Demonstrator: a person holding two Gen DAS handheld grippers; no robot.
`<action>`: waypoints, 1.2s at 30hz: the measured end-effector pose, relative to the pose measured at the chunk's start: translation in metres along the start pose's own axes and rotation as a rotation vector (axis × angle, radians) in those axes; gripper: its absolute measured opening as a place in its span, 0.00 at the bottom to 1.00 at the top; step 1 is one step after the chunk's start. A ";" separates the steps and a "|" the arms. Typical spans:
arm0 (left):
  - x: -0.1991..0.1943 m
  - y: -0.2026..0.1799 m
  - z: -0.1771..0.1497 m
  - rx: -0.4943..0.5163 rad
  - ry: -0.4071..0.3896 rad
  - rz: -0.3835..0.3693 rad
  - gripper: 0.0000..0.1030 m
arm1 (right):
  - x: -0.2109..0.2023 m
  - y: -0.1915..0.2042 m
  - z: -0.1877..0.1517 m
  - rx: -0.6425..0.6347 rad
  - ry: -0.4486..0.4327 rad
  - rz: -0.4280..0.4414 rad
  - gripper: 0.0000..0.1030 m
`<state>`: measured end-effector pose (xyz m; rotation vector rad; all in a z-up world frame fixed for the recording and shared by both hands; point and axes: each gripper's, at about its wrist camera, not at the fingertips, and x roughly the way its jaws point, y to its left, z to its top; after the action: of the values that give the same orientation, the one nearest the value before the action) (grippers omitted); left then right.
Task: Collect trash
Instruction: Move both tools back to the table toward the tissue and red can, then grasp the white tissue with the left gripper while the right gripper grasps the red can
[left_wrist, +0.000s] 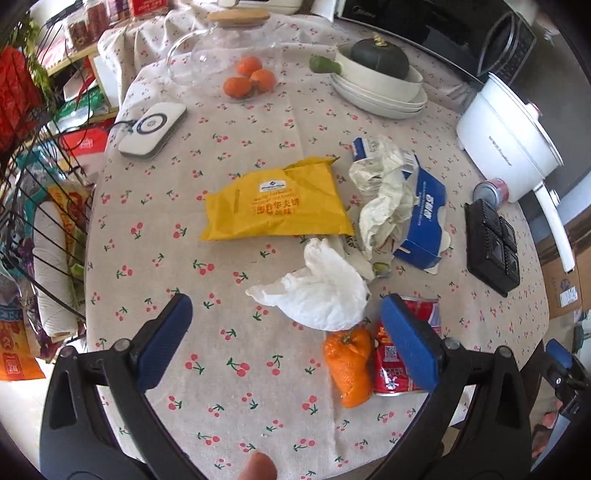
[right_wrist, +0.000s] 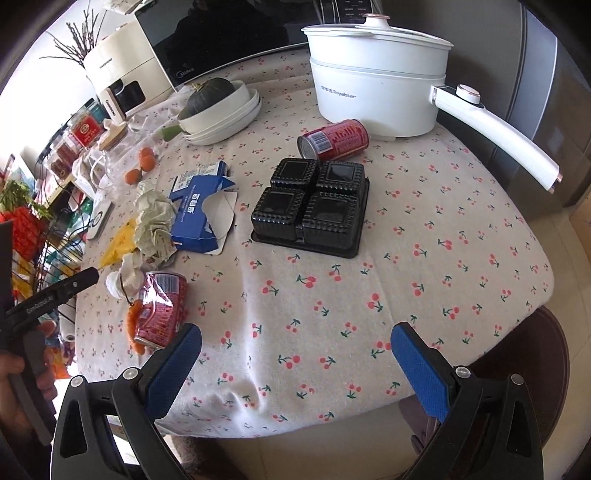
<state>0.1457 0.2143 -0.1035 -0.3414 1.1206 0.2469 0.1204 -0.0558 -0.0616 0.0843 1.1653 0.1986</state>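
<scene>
Trash is spread over the cherry-print tablecloth (left_wrist: 229, 387). A yellow wrapper (left_wrist: 277, 201) lies in the middle, with crumpled paper (left_wrist: 384, 192) and a torn blue carton (left_wrist: 424, 221) to its right. Closer to me are a white tissue (left_wrist: 321, 291), an orange peel (left_wrist: 349, 365) and a crushed red can (left_wrist: 397, 365). My left gripper (left_wrist: 288, 339) hovers open above the cloth, just short of the tissue. In the right wrist view a black plastic tray (right_wrist: 314, 206) and a second red can (right_wrist: 334, 138) lie ahead of my right gripper (right_wrist: 295, 354), which is open and holds nothing.
A white electric pot (right_wrist: 373, 85) with a long handle stands at the back right. Stacked white bowls holding a dark squash (left_wrist: 380, 59), three oranges (left_wrist: 249, 79) under a glass dome, and a white charger (left_wrist: 155, 127) sit farther back. A wire rack (left_wrist: 37, 221) stands left of the table.
</scene>
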 end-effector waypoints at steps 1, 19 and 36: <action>0.003 0.004 0.001 -0.016 0.011 -0.007 0.94 | 0.002 0.001 0.001 0.001 0.003 0.004 1.00; 0.029 0.006 0.002 0.072 0.109 -0.118 0.72 | 0.018 0.006 0.003 0.008 0.041 0.000 1.00; 0.028 -0.003 -0.009 0.104 0.131 -0.177 0.09 | 0.028 0.023 -0.001 -0.018 0.055 -0.018 1.00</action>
<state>0.1508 0.2085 -0.1325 -0.3660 1.2195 0.0095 0.1270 -0.0278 -0.0834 0.0525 1.2180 0.1961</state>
